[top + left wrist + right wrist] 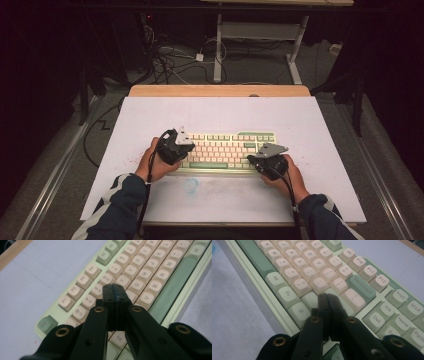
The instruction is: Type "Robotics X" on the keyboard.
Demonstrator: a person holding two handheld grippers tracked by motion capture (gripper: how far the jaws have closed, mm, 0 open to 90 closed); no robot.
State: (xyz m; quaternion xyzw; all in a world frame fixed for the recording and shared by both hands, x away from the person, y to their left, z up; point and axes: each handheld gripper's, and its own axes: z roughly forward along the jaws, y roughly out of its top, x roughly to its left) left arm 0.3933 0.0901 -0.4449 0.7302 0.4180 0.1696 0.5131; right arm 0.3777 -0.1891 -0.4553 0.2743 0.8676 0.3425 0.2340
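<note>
A pale green keyboard [226, 151] with cream and green keys lies in the middle of the white table mat [150, 115]. My left gripper [175, 146] hovers over its left end, jaws pressed together above the cream letter keys [147, 275], tips [115, 287] near the E and R keys. My right gripper [269, 161] is over the keyboard's right end, jaws closed too, tips [327, 296] above the green keys beside the Backspace key [362, 288]. Nothing is held in either.
The spacebar [175, 282] runs along the near edge. A faint blue smudge [191, 185] marks the mat in front of the keyboard. A wooden table edge [220, 90] lies behind the mat; cables and a desk frame [260, 35] lie on the floor beyond.
</note>
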